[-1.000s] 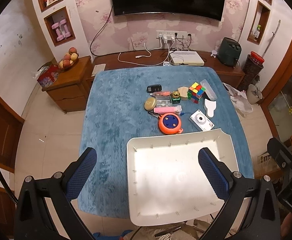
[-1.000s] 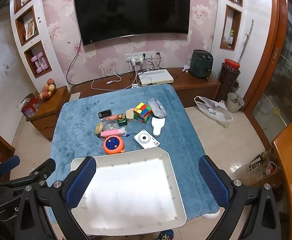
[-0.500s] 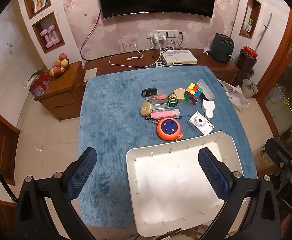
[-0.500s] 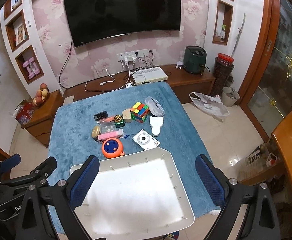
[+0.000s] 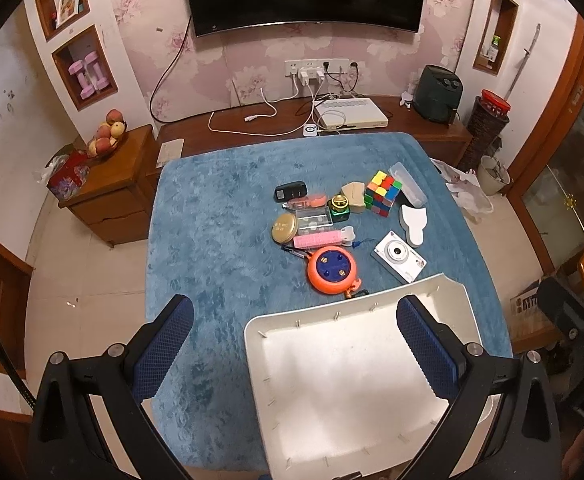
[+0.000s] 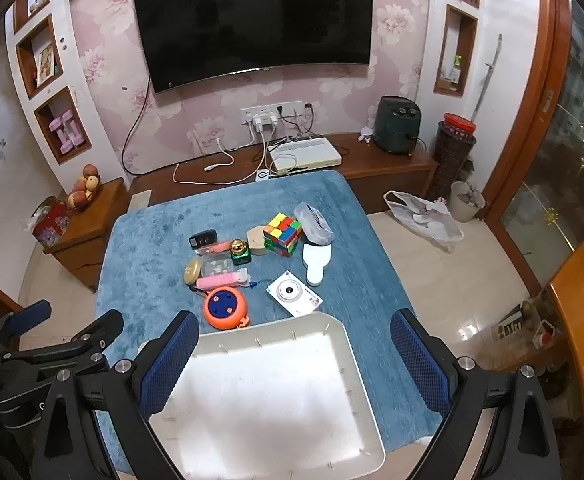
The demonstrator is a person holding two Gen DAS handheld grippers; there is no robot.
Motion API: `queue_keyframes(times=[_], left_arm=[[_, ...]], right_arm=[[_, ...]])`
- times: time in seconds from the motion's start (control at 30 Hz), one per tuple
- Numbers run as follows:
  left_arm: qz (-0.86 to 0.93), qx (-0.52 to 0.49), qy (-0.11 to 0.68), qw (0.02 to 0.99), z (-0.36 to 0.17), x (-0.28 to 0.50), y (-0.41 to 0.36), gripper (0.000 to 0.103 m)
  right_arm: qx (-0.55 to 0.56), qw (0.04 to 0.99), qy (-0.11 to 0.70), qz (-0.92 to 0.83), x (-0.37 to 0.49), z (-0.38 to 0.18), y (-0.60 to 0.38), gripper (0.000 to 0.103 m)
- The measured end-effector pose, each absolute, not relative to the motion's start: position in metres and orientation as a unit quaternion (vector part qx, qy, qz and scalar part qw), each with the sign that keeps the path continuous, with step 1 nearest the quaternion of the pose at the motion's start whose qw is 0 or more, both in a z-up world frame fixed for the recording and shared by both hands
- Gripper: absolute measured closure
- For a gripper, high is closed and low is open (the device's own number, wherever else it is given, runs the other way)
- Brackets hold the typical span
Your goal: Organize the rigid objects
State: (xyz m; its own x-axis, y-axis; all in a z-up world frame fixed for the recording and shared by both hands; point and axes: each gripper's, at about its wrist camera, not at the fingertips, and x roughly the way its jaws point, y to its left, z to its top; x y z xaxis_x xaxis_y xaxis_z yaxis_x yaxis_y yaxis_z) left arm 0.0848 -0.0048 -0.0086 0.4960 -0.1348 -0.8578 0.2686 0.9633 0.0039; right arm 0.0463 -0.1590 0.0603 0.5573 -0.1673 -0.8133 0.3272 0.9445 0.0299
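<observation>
Task onset. Both the left gripper (image 5: 292, 344) and right gripper (image 6: 294, 360) hung spread wide, grasping nothing, at lower frame. The white tray (image 6: 356, 364) lay empty; the camera (image 6: 294, 293), orange reel (image 6: 225, 307) and cube (image 6: 283, 233) remained clustered mid-frame on the blue cloth (image 6: 147, 240), unsorted.

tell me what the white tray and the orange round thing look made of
White tray: likely moulded plastic, matte, with a smooth rounded rim. Orange round thing: probably glossy hard plastic, judging by its sheen, with a blue face. Neither can be confirmed by look alone.
</observation>
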Motion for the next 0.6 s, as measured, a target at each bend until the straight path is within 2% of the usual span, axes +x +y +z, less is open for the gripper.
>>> queue_keyframes(times=[0.33, 0.6], left_arm=[[-0.095, 0.057, 0.504, 0.856, -0.023, 0.107, -0.024, 0.002], [-0.082, 0.055, 0.522, 0.847, -0.052, 0.131, -0.042, 0.002]], right_arm=[[0.076, 0.876, 0.463, -0.109, 0.082, 0.040, -0.195, 0.006], [0.044, 0.862, 0.499, -0.075, 0.117, -0.001, -0.224, 0.006]])
